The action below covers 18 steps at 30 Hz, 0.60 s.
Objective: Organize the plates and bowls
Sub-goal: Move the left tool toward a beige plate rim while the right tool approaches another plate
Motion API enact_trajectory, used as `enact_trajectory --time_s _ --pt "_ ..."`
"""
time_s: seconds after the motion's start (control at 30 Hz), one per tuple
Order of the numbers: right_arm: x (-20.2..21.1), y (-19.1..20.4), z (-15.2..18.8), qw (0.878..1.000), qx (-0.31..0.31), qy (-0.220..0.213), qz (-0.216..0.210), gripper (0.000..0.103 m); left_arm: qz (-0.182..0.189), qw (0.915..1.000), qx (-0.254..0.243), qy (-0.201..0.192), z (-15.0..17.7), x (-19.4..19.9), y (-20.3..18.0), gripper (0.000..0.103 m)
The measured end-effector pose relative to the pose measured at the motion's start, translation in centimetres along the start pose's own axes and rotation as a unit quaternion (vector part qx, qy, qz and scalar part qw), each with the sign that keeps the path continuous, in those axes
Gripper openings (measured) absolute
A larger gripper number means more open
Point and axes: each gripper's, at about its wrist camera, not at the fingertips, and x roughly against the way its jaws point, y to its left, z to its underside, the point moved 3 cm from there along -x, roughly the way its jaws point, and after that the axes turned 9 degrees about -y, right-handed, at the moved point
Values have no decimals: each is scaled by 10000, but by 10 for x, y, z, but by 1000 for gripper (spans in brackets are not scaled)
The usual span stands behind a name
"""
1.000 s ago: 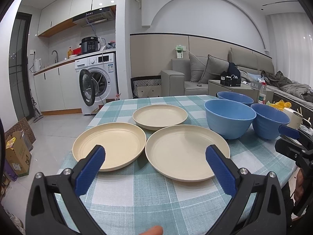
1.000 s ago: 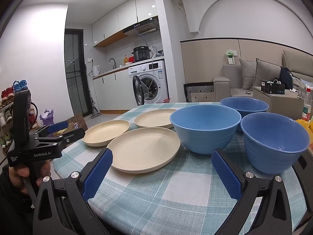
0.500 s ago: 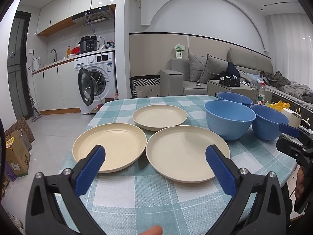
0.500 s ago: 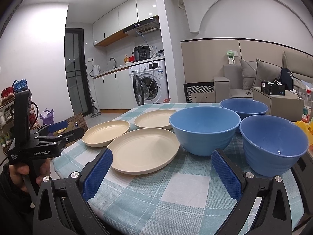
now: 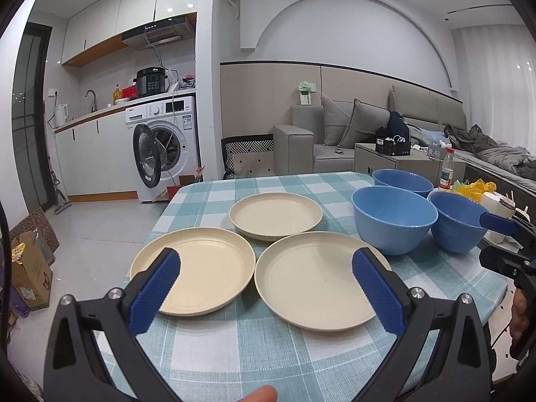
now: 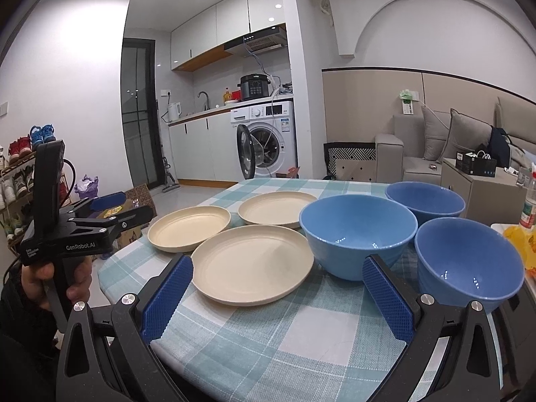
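right now your left gripper hovers low over the near edge of the checked tablecloth, jaws spread wide and empty. your right gripper does the same, jaws spread. three cream plates lie at twelve o'clock of your left gripper, three blue bowls at two o'clock, all apart.

3 cream plates lie flat, apart; 3 blue bowls upright, clustered at right.
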Motion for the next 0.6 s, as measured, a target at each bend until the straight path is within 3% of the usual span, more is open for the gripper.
enact_trajectory --time_s 0.6 --pt "-13 -2 -35 9998 181 30 43 103 -55 9997 -73 226 -11 -19 4 103"
